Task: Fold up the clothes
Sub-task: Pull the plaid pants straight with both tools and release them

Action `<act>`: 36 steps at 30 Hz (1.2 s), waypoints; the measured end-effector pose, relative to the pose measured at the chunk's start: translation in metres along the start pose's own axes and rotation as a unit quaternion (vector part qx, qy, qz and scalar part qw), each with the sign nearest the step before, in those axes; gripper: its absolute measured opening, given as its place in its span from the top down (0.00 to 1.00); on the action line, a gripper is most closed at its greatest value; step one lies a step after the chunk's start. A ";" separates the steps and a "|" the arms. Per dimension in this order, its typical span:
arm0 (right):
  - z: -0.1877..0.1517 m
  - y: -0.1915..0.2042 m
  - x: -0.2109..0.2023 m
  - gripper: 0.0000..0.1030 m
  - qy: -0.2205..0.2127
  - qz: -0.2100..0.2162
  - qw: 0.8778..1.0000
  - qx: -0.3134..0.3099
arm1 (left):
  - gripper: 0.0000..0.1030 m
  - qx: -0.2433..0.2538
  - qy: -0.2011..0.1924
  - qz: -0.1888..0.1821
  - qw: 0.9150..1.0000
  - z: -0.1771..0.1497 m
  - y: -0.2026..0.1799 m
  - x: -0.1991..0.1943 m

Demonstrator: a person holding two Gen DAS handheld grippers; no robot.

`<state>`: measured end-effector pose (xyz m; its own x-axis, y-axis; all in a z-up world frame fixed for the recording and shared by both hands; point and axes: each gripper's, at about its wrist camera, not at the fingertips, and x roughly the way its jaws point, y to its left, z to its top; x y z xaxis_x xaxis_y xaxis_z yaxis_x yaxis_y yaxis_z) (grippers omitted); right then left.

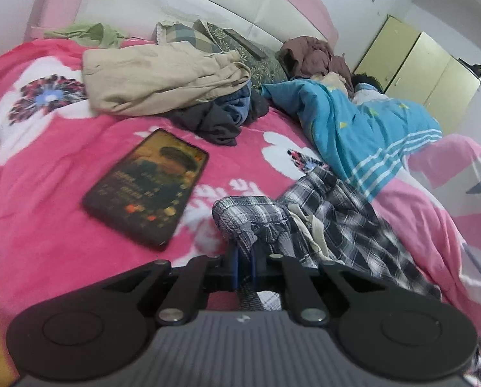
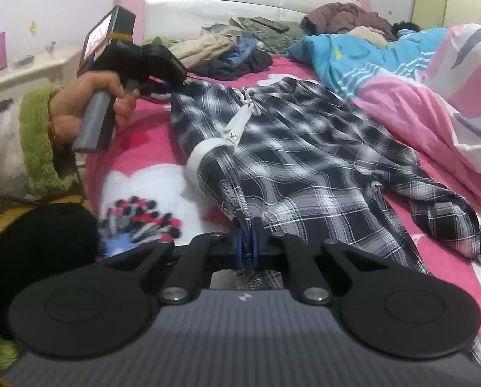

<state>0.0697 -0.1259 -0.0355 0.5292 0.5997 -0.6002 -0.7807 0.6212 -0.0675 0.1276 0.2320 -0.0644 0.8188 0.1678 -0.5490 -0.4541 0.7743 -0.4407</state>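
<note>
Only the right wrist view shows the left hand (image 2: 89,109). Both the left tongs (image 1: 244,259) and right tongs (image 2: 248,242) are clenched on the black-and-white plaid trousers (image 2: 305,167), rumpled across the pink bed (image 1: 47,193).

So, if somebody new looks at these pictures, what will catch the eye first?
Probably the black-and-white plaid trousers spread over the bright pink flowered blanket, with the left claw and the right claw each shut on an edge of the fabric. Next, the lit phone lying flat on the blanket left of the trousers.
</note>
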 end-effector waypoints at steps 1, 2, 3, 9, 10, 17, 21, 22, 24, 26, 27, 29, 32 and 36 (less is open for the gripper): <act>0.001 0.001 -0.003 0.96 0.002 0.004 1.000 0.000 | 0.93 -0.001 0.001 0.000 1.000 -0.001 0.004 -0.004; 0.001 0.003 -0.006 0.96 0.005 0.008 1.000 -0.001 | 0.93 -0.002 0.004 0.001 1.000 -0.003 0.007 -0.008; 0.001 0.005 -0.008 0.96 0.008 0.011 1.000 -0.003 | 0.93 -0.001 0.007 0.002 1.000 -0.005 0.011 -0.009; -0.010 0.007 0.003 0.96 0.033 0.028 0.999 0.005 | 0.92 0.010 0.018 0.020 1.000 -0.015 0.016 -0.003; -0.013 0.007 0.005 0.96 0.035 0.029 0.999 0.008 | 0.92 0.016 0.017 0.022 0.999 -0.015 0.015 -0.003; -0.023 0.005 0.010 0.85 0.046 0.034 0.997 0.050 | 0.85 0.051 0.009 0.025 0.998 -0.020 0.010 -0.006; -0.025 0.002 -0.008 0.54 0.029 0.026 0.996 0.085 | 0.73 0.050 -0.005 0.024 0.998 -0.021 0.015 -0.017; -0.026 0.001 -0.013 0.53 0.023 0.024 0.995 0.095 | 0.66 0.052 -0.009 0.025 0.998 -0.021 0.015 -0.021; -0.028 -0.003 -0.025 0.52 0.010 0.023 0.993 0.118 | 0.60 0.055 -0.020 0.025 0.998 -0.020 0.016 -0.031; -0.032 -0.009 -0.038 0.51 -0.005 0.018 0.988 0.151 | 0.49 0.057 -0.032 0.023 0.998 -0.018 0.016 -0.042; -0.034 -0.012 -0.043 0.51 -0.012 0.015 0.986 0.167 | 0.46 0.057 -0.037 0.019 0.998 -0.017 0.014 -0.048; -0.038 -0.019 -0.053 0.51 -0.026 0.007 0.979 0.202 | 0.40 0.059 -0.043 0.004 0.997 -0.014 0.009 -0.057; -0.045 -0.028 -0.067 0.51 -0.045 -0.009 0.967 0.252 | 0.31 0.071 -0.048 -0.022 0.996 -0.009 -0.005 -0.068; -0.053 -0.035 -0.081 0.51 -0.063 -0.030 0.953 0.295 | 0.18 0.096 -0.031 -0.070 0.992 -0.009 -0.035 -0.074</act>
<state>0.0366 -0.2223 -0.0266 0.6320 0.5860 -0.5072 -0.4438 0.8102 0.3830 0.0796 0.1876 -0.0147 0.8920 0.0825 -0.4445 -0.2633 0.8940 -0.3625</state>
